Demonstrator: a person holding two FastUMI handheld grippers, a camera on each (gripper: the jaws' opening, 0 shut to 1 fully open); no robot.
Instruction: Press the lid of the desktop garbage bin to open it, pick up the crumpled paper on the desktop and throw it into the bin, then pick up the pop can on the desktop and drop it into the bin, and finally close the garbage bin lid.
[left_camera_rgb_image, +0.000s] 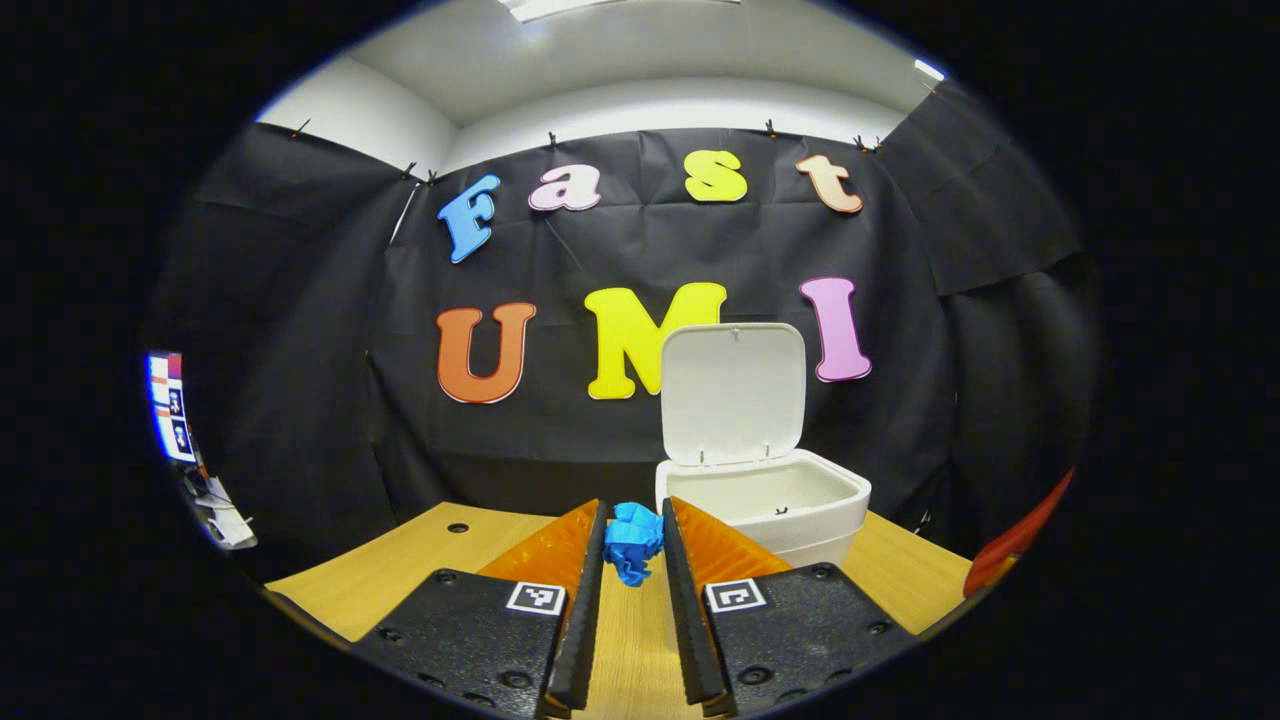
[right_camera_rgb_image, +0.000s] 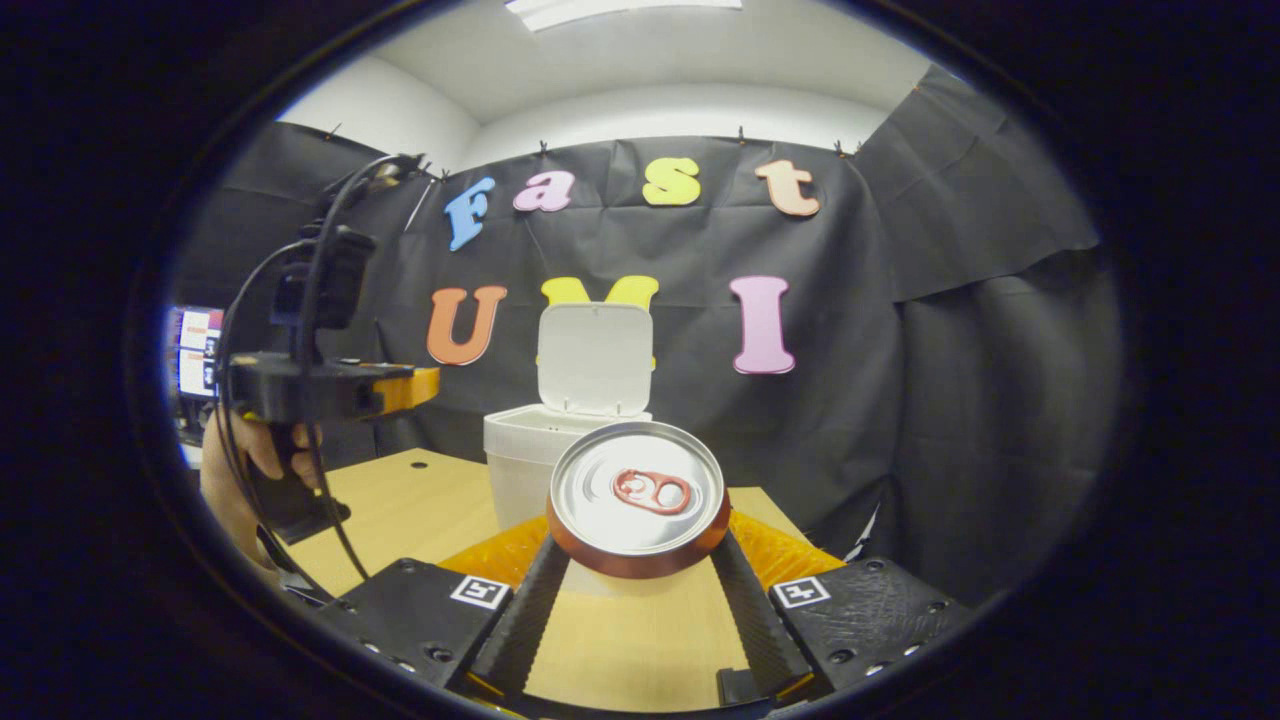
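A blue crumpled paper (left_camera_rgb_image: 633, 541) sits pinched between the tips of my left gripper (left_camera_rgb_image: 635, 522), lifted off the wooden desk (left_camera_rgb_image: 400, 570). Just behind and to the right stands the white bin (left_camera_rgb_image: 790, 500), its lid (left_camera_rgb_image: 733, 393) upright and open. In the right gripper view the pop can (right_camera_rgb_image: 638, 497) is tilted top-first toward the camera, and my right gripper (right_camera_rgb_image: 640, 548) is shut on its sides. Beyond the can I see the bin (right_camera_rgb_image: 520, 450) with its raised lid (right_camera_rgb_image: 595, 358). A hand (right_camera_rgb_image: 235, 480) holds the left gripper (right_camera_rgb_image: 400, 388) at the left, above the desk.
The black cloth wall stands close behind the bin. A lit screen (left_camera_rgb_image: 168, 405) shows at the far left beyond the desk edge. A red-orange shape (left_camera_rgb_image: 1020, 535) shows at the right edge of the left gripper view. Bare desk (right_camera_rgb_image: 400, 500) lies left of the bin.
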